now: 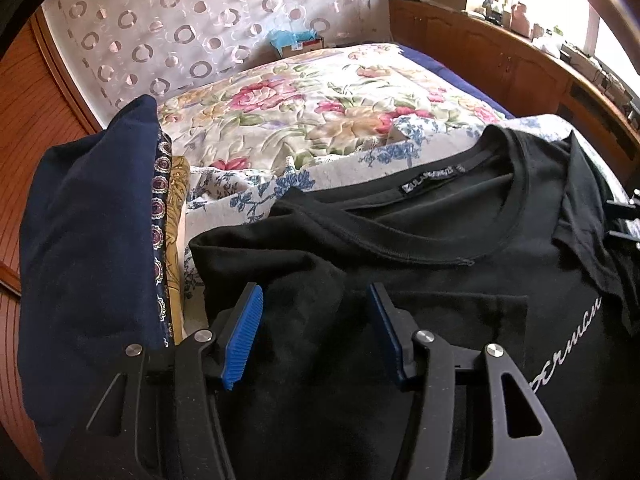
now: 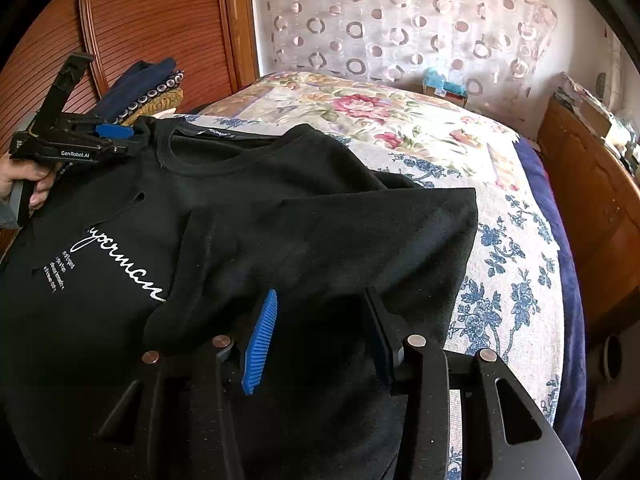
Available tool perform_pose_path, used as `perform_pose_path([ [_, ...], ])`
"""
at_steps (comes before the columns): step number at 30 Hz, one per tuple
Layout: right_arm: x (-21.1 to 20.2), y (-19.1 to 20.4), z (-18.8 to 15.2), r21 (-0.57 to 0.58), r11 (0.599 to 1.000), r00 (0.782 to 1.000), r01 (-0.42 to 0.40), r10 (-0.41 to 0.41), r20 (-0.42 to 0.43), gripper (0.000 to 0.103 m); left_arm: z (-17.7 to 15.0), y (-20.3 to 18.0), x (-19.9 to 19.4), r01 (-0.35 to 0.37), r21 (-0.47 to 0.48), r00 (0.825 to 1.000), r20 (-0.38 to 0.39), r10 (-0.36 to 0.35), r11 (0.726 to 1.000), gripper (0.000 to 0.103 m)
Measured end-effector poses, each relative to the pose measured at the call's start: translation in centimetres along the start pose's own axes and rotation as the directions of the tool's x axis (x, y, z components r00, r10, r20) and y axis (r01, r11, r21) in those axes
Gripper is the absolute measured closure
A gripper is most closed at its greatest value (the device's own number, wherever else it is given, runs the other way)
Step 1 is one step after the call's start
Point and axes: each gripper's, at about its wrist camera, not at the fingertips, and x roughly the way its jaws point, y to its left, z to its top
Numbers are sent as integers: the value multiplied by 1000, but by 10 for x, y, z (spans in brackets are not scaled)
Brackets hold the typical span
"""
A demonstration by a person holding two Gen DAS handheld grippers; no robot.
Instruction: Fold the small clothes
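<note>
A black T-shirt [image 1: 440, 260] [image 2: 240, 184] with white script lies face up on the bed, collar toward the far side. Its right sleeve [image 2: 340, 232] is folded inward over the chest. My right gripper [image 2: 322, 296] hangs open just above that folded sleeve, and the blue pads do not press on the cloth. My left gripper [image 1: 315, 292] [image 2: 132, 136] is open over the shirt's left shoulder. Black fabric lies under and between its fingers, but I see no pinch. A hand [image 2: 24, 178] holds its grip.
A stack of folded clothes [image 1: 88, 240] [image 2: 140, 84], navy on top, sits left of the shirt. The floral bedspread [image 1: 320, 104] [image 2: 400, 120] stretches beyond the collar. A wooden wardrobe [image 2: 152, 20] stands at the left and a cluttered wooden ledge [image 1: 500, 64] runs along the right.
</note>
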Motion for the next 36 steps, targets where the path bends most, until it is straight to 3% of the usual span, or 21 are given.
perform_pose_path([
  [2,0,0,0,0,1000,1000,-2,2,1,57,0,1,2,-12,3,1000,-4,12,1000,54],
  [9,1,1,0,-1,1000,1000,-3,3,1,56,0,4,-1,-30,1,1000,1,30,1000,94],
  [13,1,1,0,-3,1000,1000,-2,2,2,55,3,17,-23,-44,-40,996,79,47,998,95],
  [19,1,1,0,-6,1000,1000,-2,2,3,55,6,60,-65,-59,-148,974,209,90,987,96],
  [28,-2,-12,4,28,999,1000,-17,17,-3,55,-11,74,-79,-4,-191,963,264,55,982,96],
  [36,7,-56,27,71,994,997,80,-79,-22,55,-17,71,-90,43,-181,953,302,14,983,96],
])
